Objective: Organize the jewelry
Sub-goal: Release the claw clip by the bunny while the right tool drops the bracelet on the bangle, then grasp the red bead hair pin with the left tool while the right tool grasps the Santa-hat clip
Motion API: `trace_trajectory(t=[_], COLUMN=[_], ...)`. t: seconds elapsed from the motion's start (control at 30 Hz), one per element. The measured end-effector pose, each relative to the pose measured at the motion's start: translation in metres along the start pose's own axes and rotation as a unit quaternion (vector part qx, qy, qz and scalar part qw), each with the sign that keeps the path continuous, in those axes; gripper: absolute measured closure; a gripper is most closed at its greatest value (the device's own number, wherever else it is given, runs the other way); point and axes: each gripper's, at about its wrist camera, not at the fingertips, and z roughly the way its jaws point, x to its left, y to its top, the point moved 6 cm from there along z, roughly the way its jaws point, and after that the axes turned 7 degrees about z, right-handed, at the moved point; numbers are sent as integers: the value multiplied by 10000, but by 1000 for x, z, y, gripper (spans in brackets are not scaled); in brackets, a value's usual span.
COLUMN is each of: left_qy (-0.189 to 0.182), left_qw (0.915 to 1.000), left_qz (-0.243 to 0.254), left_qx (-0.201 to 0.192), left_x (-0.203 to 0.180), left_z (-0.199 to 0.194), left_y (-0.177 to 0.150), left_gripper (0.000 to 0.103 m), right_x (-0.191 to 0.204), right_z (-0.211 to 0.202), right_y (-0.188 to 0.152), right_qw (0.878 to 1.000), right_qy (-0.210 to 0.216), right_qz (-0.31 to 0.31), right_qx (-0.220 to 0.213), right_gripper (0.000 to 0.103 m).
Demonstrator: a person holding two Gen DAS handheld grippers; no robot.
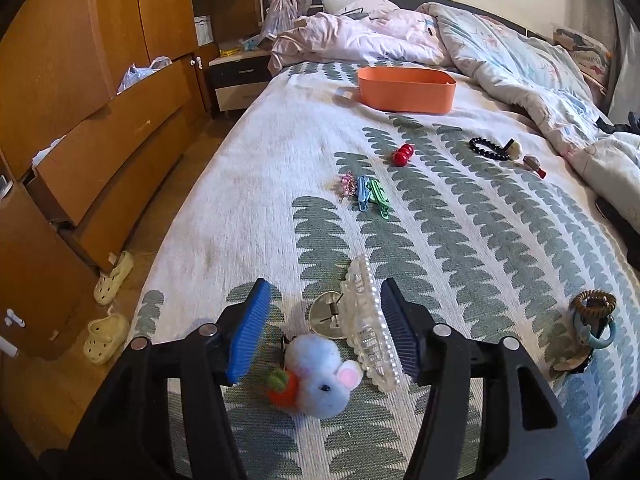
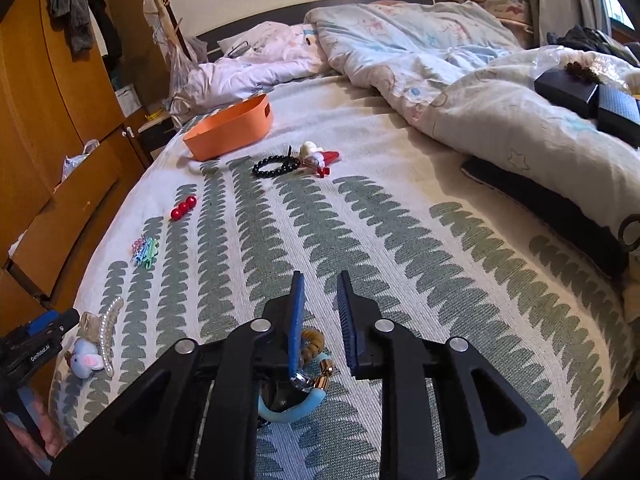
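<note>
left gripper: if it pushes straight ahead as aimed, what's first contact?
Likely the clear pearl-edged claw clip and white plush mouse clip lying between the left gripper's open fingers; under them the bedspread. Depth is hard to judge.

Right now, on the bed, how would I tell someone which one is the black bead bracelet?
Start at the orange bin on the leaf-patterned bedspread. Nearer the camera and toward the rumpled duvet lies the black bead bracelet, a ring of glossy dark beads. The red bead cluster beside it is no ring.
</note>
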Motion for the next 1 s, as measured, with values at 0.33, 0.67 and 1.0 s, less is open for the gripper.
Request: trace_trajectory(t=[0.33,0.67,1.0], left_qy=[82,-7,-95], left_qw=[9998,9998,9992], left_qz=[-162,-70,-60], left_qx=[-21,162,378], left_x=[17,14,21], left_z=[2,25,63], left_y=[23,58,101], left_gripper=[43,41,41], right_x=[8,24,37], right_z=[3,41,98], right_y=[24,64,112], right_qw=[9998,9994,9988], right_qy=[73,103,32], right_qz=[-149,-340,-405], right_qx=[-142,37,270], right_gripper=[66,56,49])
